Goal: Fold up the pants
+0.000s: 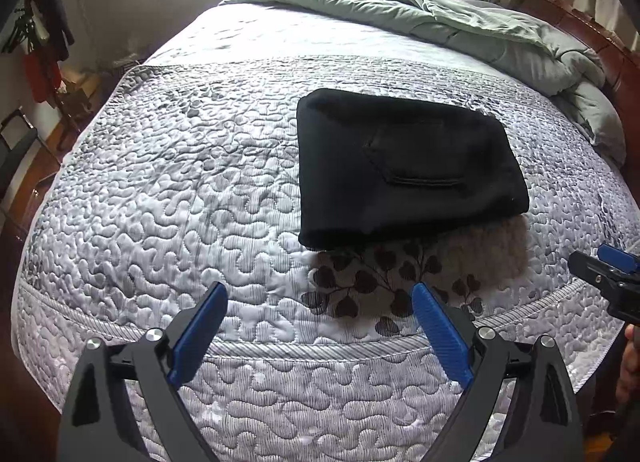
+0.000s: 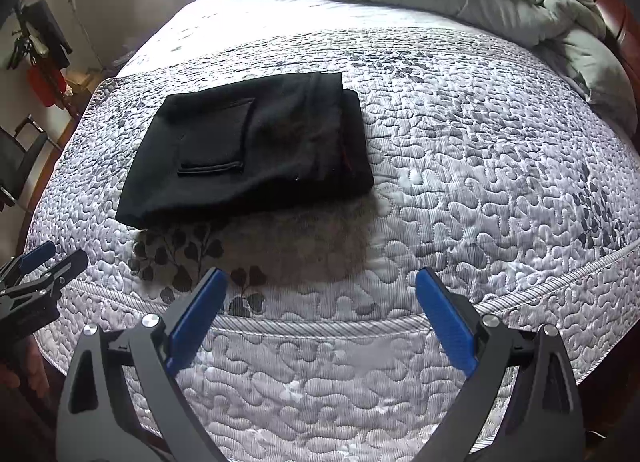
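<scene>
Black pants (image 1: 404, 169) lie folded into a compact rectangle on the quilted bed, a back pocket facing up. They also show in the right wrist view (image 2: 256, 149), left of centre. My left gripper (image 1: 320, 294) is open and empty, held above the bed's near edge, short of the pants. My right gripper (image 2: 322, 280) is open and empty, also near the front edge, to the right of the pants. The right gripper's tip shows at the right edge of the left wrist view (image 1: 612, 266); the left gripper's tip shows at the left edge of the right wrist view (image 2: 40, 266).
A grey-white quilted bedspread (image 1: 180, 181) covers the bed. A rumpled pale green duvet (image 1: 480, 29) lies along the far side by a wooden headboard (image 1: 592, 29). A chair (image 2: 20, 157) and hanging clothes (image 1: 44, 61) stand left of the bed.
</scene>
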{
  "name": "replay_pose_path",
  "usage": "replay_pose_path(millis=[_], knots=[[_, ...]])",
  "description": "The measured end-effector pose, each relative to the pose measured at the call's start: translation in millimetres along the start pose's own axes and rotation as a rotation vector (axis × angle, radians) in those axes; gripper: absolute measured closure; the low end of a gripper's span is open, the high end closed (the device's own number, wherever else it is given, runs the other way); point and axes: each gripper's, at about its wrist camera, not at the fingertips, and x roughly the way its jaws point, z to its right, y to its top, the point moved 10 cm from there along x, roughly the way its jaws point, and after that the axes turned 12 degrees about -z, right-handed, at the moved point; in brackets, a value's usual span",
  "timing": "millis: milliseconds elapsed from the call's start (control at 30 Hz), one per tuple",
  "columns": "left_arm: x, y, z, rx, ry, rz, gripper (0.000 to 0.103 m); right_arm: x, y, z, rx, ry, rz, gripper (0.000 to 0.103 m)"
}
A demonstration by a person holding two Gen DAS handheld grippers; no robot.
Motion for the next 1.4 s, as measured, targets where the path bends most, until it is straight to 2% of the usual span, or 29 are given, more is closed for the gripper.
replay_pose_path(millis=[1400], knots=[[1.7, 4.2, 6.7, 0.031, -0.012, 0.002, 0.009, 17.6, 2.1, -1.5, 0.016, -0.005, -0.035, 0.008]])
